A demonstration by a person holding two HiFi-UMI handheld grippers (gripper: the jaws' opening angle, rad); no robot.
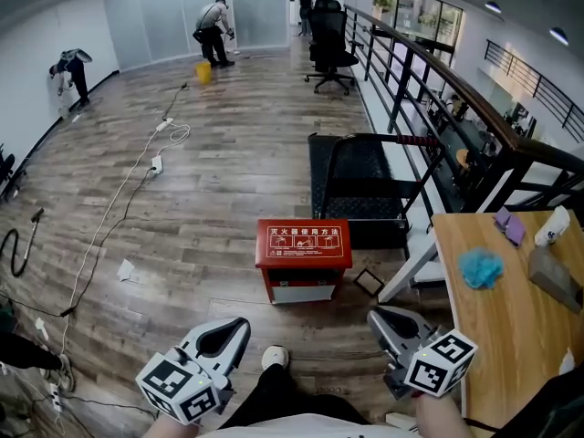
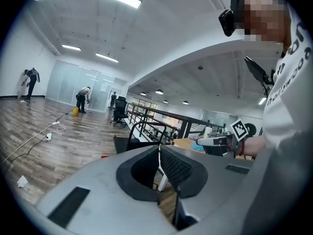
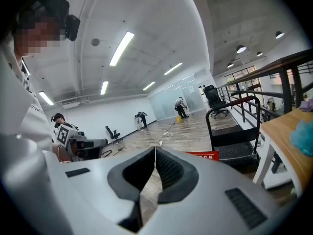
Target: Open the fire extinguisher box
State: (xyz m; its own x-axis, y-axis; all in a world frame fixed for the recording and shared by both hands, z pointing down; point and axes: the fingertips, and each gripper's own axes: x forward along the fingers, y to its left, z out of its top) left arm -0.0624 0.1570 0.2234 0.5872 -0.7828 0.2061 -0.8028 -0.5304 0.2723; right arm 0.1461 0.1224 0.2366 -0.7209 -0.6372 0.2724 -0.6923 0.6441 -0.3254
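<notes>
Fire extinguisher box (image 1: 303,258) is sitting on the wood floor right in the middle of the head view, a bit farther out than my shoe (image 1: 275,358). It's red, with white print on the flat lid and a pale panel on the near face. The lid is down, so it's shut as far as I can see.

Both tongs are held low and near, one on each side of the box and well apart from it. The left gripper (image 1: 239,327) is at the near left and its jaws are pressed together with nothing between them; its own view shows the pads meeting at the tip (image 2: 159,148). Same deal with the right gripper (image 1: 376,316) at the near right: jaws closed on nothing, pads touching (image 3: 155,150). A red sliver of the box peeks over the right gripper's body in the right gripper view (image 3: 203,155).

Other stuff around:
- a small dark square frame (image 1: 369,283) lies on the floor just right of the box
- a black cart (image 1: 365,190) stands just beyond the box, by the railing (image 1: 429,71)
- a wooden table (image 1: 493,336) is on the right, with a blue fluffy thing (image 1: 480,267), a purple item (image 1: 511,226), a white bottle (image 1: 552,226) and a grey block (image 1: 555,276) on it
- white cables (image 1: 137,190) trail across the floor on the left
- far off are an office chair (image 1: 330,39), a yellow bucket (image 1: 203,71) and a few people by the walls
</notes>
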